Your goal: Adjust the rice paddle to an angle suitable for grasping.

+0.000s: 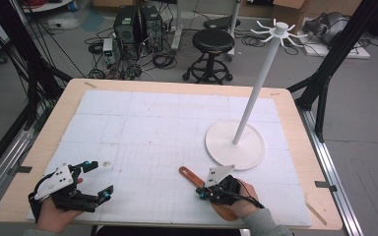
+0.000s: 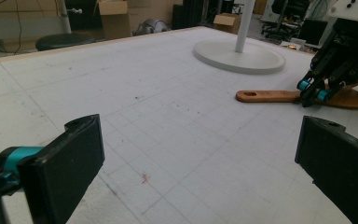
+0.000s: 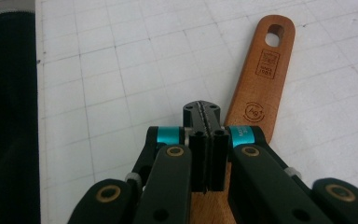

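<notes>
Wooden spatula flat on the tabletop in the high view, directly beneath the right tool, handle end with the hanging hole reaching ahead of the tips and the broad end tucked back under the hand. Right tool closed, gripping nothing. Left tool well off to the side, spread open and empty. White hook stand ahead of the right tool, near, its round base just beyond the handle end.

Left gripper view: left tool wide open over bare tabletop; far across, right tool tips down at the spatula, seemingly touching or just above the handle, contact hard to judge.

Right gripper view: right tool shut pad to pad, spatula lying below and slightly to one side of the tips.

For a good pick-up, probably: open first, centre over the narrow handle, straddle its two long edges, then close firmly. Grip away from the hole, leaving it free for a hook. Watch for slipping, since thin flat wood offers little edge.
</notes>
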The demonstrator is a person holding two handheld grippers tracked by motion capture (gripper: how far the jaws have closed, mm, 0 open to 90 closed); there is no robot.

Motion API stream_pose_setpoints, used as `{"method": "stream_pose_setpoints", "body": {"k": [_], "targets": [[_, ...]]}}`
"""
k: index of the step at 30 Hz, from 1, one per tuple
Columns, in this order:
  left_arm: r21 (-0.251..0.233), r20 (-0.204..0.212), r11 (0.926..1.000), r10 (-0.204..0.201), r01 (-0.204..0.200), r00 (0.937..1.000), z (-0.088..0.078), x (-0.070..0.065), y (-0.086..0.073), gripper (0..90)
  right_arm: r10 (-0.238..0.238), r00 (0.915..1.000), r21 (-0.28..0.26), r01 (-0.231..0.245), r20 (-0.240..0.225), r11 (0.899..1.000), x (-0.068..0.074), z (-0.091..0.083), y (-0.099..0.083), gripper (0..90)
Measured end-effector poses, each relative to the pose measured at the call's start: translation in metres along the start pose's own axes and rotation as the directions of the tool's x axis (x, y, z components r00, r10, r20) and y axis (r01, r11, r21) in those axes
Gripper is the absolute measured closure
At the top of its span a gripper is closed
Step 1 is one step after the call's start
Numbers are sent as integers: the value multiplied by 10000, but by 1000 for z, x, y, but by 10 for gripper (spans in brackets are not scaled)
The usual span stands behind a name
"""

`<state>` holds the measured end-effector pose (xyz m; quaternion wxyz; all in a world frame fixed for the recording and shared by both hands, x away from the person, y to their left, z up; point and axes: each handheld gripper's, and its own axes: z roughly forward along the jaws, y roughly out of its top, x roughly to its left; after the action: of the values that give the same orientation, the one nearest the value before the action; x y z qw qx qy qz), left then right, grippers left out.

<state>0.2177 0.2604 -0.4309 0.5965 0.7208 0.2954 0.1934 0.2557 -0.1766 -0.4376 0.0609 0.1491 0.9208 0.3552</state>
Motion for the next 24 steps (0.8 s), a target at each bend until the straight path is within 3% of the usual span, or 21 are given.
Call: {"method": "stream_pose_setpoints", "body": {"k": [5, 8, 9, 13, 24], "targets": [[11, 23, 10000, -3, 3, 10000, 1, 1, 0, 17, 330, 9991, -264, -337, -248, 9991, -4, -3, -1, 899], [49, 62, 10000, 19, -19, 10000, 2, 0, 0, 17, 650, 9979, -1406, -645, -15, 9880, -11, -14, 2, 899], [80, 45, 10000, 30, -31, 10000, 2, 0, -1, 17, 655, 9977, -1505, -625, 150, 9866, -14, -15, 3, 899], [89, 35, 10000, 5, -5, 10000, 3, 0, -1, 17, 850, 9937, -1307, -751, 725, 9886, -25, -12, 3, 899], [170, 51, 9998, 35, -36, 10000, 4, 0, -1, 17, 645, 9930, -612, -587, 987, 9964, -36, 6, 6, 897]]}}
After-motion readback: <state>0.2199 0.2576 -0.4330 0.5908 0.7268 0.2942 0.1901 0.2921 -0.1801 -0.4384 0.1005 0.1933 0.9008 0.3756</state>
